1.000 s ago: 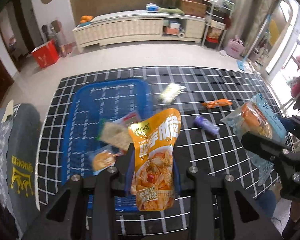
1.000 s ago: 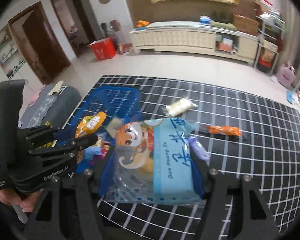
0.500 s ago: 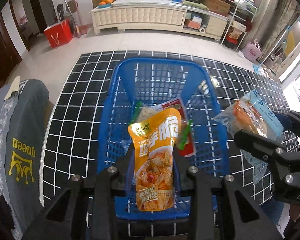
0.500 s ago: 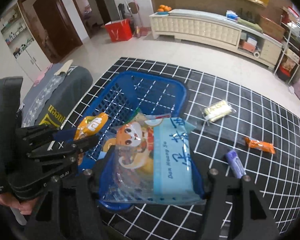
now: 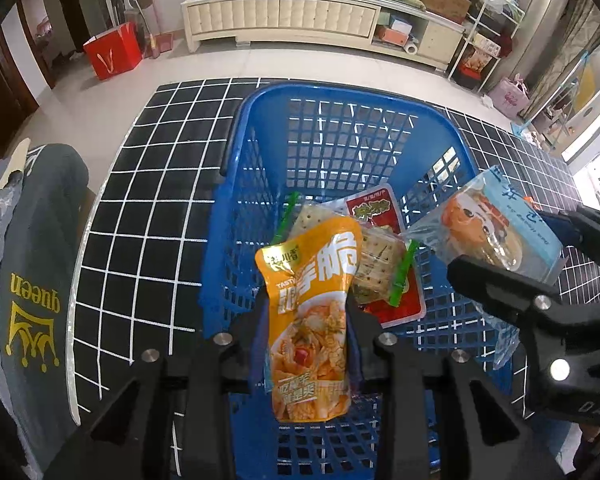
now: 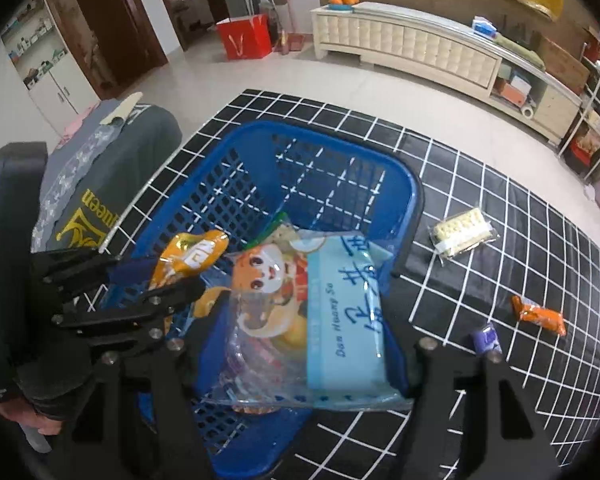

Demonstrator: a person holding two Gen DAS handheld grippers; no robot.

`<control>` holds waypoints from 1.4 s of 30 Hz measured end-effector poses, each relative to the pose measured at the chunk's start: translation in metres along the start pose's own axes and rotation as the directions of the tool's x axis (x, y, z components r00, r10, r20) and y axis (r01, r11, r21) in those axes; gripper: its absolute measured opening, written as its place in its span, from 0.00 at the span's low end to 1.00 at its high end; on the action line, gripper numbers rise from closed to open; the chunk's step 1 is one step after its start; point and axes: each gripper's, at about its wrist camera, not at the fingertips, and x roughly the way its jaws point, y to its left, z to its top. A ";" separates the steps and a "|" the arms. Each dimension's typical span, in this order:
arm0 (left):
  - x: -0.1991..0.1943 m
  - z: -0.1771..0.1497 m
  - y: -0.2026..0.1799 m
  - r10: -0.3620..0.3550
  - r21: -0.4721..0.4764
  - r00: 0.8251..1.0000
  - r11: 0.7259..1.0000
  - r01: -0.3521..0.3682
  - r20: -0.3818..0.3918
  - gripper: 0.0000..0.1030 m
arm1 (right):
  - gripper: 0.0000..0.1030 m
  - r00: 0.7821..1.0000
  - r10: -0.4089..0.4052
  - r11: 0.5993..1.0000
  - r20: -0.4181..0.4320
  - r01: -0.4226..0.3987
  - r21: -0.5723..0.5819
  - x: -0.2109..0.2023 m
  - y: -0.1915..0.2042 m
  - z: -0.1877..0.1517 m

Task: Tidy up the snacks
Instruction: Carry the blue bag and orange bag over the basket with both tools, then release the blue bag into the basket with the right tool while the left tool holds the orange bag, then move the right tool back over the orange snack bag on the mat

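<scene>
Two snack packs are held above the blue basket (image 5: pixel 236 184) at once. The left tongs (image 5: pixel 306 316) are clamped on an orange pouch (image 5: pixel 312 312), seen at the lower centre of the left view, right over the basket's near end. The right tongs (image 6: pixel 300 344) are clamped on a wide clear-and-blue cartoon bag (image 6: pixel 300 312), which fills the lower middle of the right view and hangs over the basket's near right corner.

The step in hand, it would seem, is the drop into the basket. What the next move calls for is probably a release of each pack in turn, once each is clear of the rim and of the other tongs, which sit close alongside.

Now the count. One basket is seen on the black grid mat (image 6: pixel 500 208). Inside it, two packs can be made out: a cracker pack with green ends (image 5: pixel 376 268) lying on a red pack (image 5: pixel 384 216); anything beneath is hidden. Out on the mat, at the right of the right view, three are left: one pale cracker pack (image 6: pixel 464 232), one orange bar (image 6: pixel 538 316) and one purple bar (image 6: pixel 487 338).
</scene>
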 end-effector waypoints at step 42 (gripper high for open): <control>-0.080 -0.002 -0.134 -0.062 0.153 0.994 0.987 0.048 0.087 0.41 | 0.90 0.968 -0.159 0.971 0.196 0.117 0.210 -0.139 -0.111 -0.074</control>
